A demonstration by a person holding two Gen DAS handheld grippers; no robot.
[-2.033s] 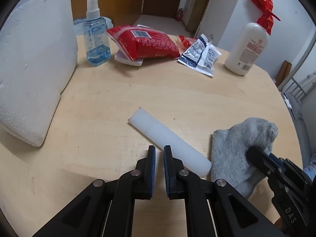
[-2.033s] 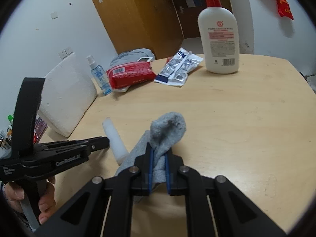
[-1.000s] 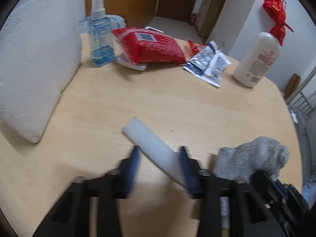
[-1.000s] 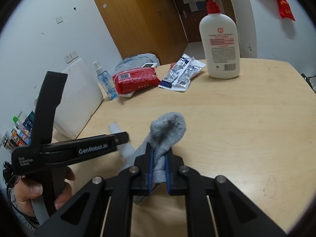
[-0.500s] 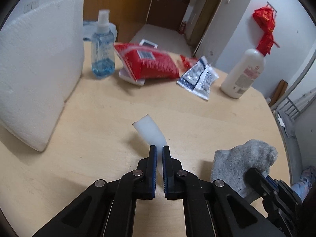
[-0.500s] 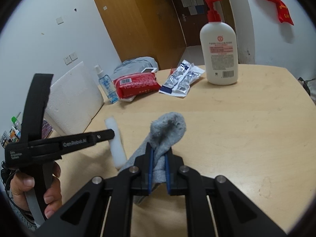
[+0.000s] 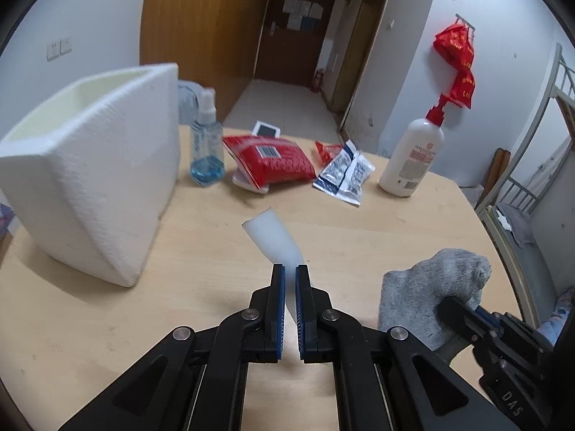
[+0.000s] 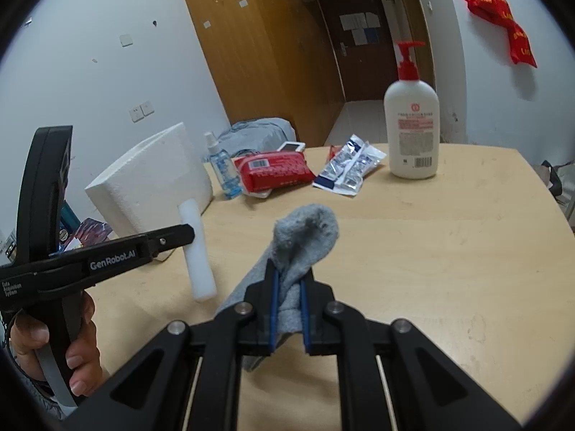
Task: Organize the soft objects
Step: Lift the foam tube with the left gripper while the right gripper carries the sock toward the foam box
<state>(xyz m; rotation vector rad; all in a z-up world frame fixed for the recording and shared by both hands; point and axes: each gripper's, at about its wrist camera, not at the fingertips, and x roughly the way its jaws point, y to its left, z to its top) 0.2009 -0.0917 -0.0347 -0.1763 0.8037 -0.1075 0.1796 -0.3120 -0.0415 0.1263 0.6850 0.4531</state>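
A person is working at a round wooden tabletop (image 7: 395, 237) with a hand-held gripper in each hand. The left hand-held gripper (image 7: 290, 280) is pinching a white foam stick (image 7: 273, 239) between nearly closed jaws and holding it lifted off the wood, its far end tilting up and away. In the right wrist view the same stick (image 8: 196, 248) is hanging almost upright from the left hand-held gripper (image 8: 188, 235), just in front of a large white foam block (image 8: 151, 183).

The right hand-held gripper (image 8: 289, 280) is clamping a grey sock (image 8: 305, 240), whose bunched toe is sticking up above the fingers while the rest is trailing down toward the wood. The sock (image 7: 431, 287) is sitting to the right of the stick, close but not touching it.

Behind the foam block (image 7: 97, 179), along the far side, a blue spray bottle (image 7: 206, 147), a red packet (image 7: 269, 163), silver sachets (image 7: 345, 172) and a white pump bottle (image 7: 413, 160) are standing in a loose row.
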